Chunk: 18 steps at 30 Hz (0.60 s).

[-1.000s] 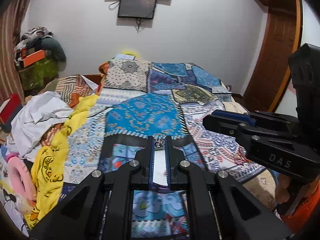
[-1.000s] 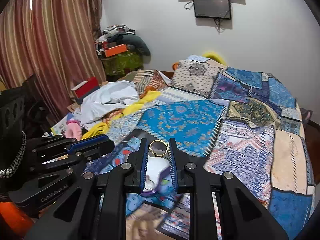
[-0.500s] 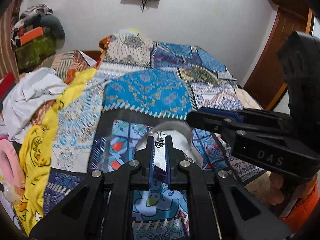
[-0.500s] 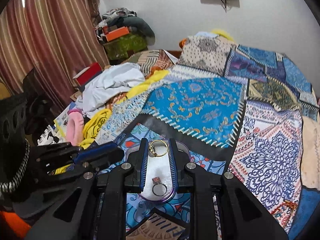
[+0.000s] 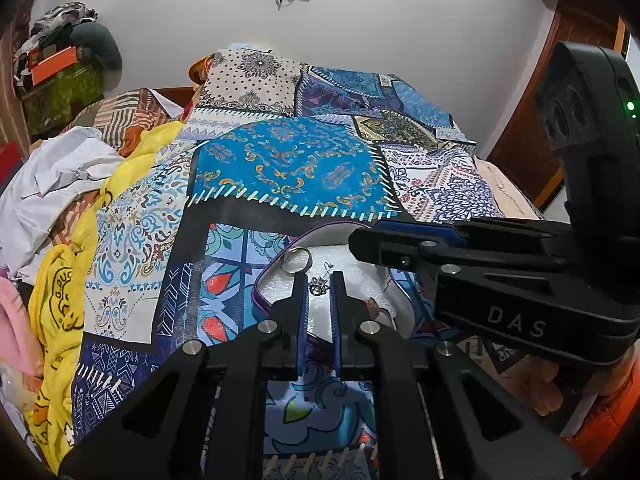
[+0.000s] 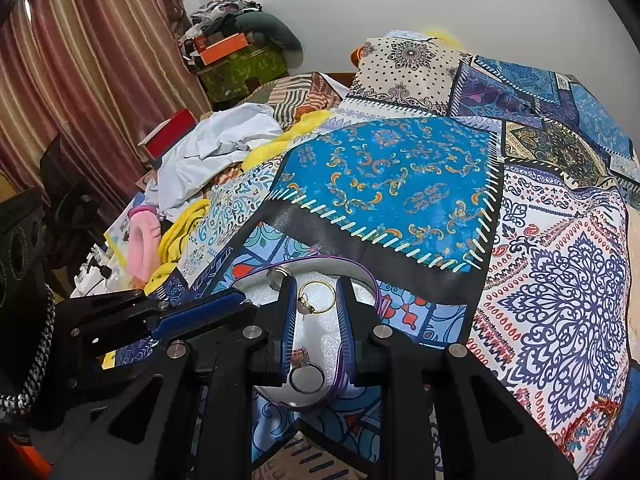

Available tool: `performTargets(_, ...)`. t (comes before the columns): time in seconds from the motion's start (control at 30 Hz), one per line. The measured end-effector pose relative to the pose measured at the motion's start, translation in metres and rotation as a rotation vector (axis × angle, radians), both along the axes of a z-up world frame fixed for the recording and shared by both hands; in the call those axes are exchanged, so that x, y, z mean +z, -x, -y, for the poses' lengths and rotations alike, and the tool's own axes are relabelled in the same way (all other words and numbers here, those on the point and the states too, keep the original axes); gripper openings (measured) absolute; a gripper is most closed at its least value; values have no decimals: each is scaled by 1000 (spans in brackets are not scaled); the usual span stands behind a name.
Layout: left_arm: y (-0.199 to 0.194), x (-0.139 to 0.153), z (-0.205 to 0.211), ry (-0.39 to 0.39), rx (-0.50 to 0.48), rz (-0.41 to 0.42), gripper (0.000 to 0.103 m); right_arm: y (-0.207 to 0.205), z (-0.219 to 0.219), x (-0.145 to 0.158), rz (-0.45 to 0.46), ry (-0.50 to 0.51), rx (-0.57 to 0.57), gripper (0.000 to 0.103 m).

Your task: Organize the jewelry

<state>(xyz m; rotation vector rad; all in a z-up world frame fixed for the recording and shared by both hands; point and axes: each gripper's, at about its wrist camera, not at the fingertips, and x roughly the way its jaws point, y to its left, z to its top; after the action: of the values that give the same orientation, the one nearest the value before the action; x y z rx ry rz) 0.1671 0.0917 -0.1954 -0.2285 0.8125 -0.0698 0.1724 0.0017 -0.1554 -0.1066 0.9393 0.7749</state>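
An oval tray [image 5: 259,294] with a purple rim and white foam lining lies on the patchwork bedspread. My left gripper [image 5: 319,277] hangs just over the foam, shut on a small silver ornament [image 5: 318,289]. A silver ring [image 5: 285,262] rests on the foam ahead of it. In the right wrist view my right gripper [image 6: 316,282] is shut on a thin gold ring [image 6: 306,306] above the same tray [image 6: 373,282]. Below it on the foam lie another silver ring [image 6: 292,378] and a small brown-stoned piece [image 6: 300,356]. The two grippers sit side by side, and each shows in the other's view.
The patchwork bedspread [image 6: 392,184] covers the whole bed. White, yellow and pink clothes [image 5: 64,184] are piled along its left side. Beyond them are a red box [image 6: 168,136], a striped curtain [image 6: 92,64] and a stacked corner. A wooden door [image 5: 536,152] stands at the right.
Both grippers have sunk and tipped down toward the bed, each keeping its piece. The foam-lined tray, barely seen before, now lies right under the fingertips.
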Motion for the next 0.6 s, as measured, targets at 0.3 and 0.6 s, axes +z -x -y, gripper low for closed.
performTargets(0.3,2,1,2,-10,1,-13,9,-2,2,6,-25,-13,4,19)
performTargets(0.6,12,10,4,-19,11,-11,18,8,9,23,29,-9,-7,28)
